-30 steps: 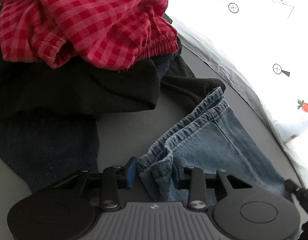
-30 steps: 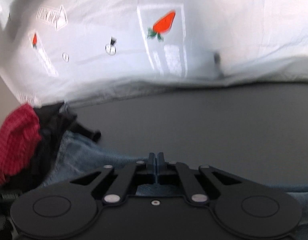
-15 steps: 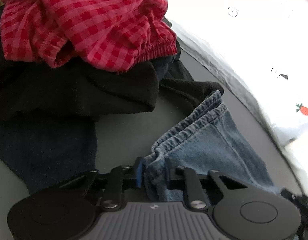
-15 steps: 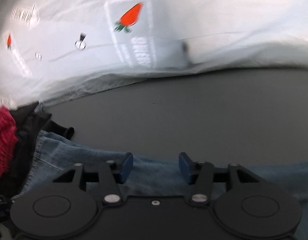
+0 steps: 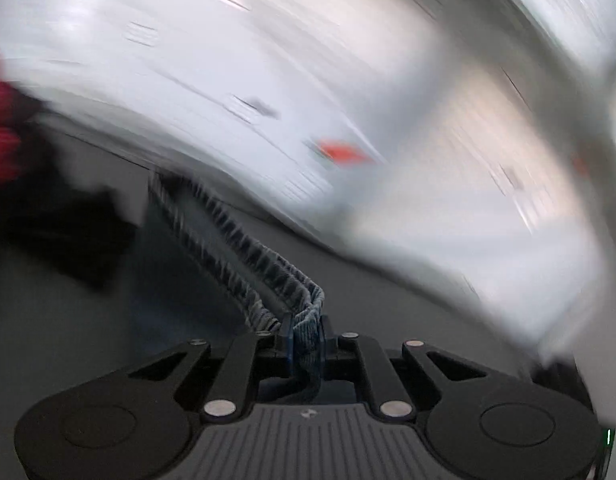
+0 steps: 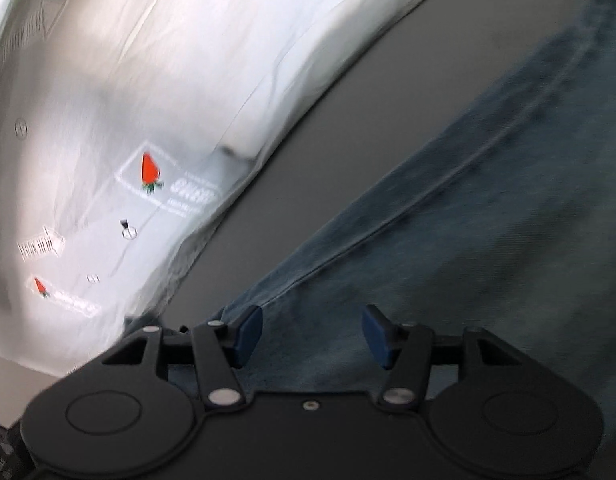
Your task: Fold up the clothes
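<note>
We have the jeans (image 5: 244, 264) hem pinched in our left claw (image 5: 306, 338), the leg trailing away up-left over the grey table (image 6: 348, 128). Our right claw (image 6: 312, 334) hovers open above denim farther along, nearer the leg's free length.

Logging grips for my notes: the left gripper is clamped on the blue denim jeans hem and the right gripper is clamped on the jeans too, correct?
Not quite. The left gripper is clamped on the blue denim jeans hem, but the right wrist view shows the right gripper open, its blue fingertips spread over the denim, gripping nothing.
</note>
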`<state>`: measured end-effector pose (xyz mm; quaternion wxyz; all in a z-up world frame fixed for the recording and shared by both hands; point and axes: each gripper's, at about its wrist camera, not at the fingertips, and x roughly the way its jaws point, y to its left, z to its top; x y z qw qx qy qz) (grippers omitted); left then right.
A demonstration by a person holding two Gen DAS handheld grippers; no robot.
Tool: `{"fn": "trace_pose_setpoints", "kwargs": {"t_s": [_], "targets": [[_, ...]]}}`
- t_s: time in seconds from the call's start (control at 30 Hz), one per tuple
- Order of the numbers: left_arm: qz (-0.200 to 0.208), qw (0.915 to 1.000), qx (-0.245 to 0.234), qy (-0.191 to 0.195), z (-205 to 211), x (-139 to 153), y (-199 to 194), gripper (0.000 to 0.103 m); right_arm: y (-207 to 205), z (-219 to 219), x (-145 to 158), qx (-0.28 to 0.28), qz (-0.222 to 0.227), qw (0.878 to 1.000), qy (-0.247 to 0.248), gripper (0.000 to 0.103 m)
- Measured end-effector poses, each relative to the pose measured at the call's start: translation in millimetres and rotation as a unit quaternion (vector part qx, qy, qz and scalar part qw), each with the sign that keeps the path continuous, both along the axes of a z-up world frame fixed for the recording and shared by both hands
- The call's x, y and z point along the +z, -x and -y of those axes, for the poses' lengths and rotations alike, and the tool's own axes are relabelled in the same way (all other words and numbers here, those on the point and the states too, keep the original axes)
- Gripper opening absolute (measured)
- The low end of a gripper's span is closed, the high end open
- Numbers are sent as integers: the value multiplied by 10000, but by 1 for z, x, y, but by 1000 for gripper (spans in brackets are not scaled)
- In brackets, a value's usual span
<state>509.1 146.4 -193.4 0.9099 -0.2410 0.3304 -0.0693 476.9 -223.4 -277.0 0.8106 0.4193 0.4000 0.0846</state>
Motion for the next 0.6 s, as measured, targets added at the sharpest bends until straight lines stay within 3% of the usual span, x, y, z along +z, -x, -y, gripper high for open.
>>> {"fn": "trace_pose_setpoints", "kwargs": {"t_s": [0.07,0.17,0.23,0.33,0.47,0.6], "targets": [[-328,9976,-608,-39,37,-17,-10,13,9,12,-1,-149,1,9997,-202,57],[-1250,9831,-1335,-116,79,-57,-21,22,17,25,-5,-283,-59,9985,-469,57],[-1401,9775,-1579,-16,87,-68,-15,24,21,26,-7,-289,-78,9980,-559,57],[-1272,9771,-1694,198,78,-57,2,28,24,20,-10,-170,-105,9980,-594,57],[-801,9906,-1105,95,32,-30,13,43,14,-7,-15,319,-101,9984,-461,57],[-1009,9941,-60,-383,-14,-28,9,43,-12,-48,-19,800,-14,9967,103,58]]}}
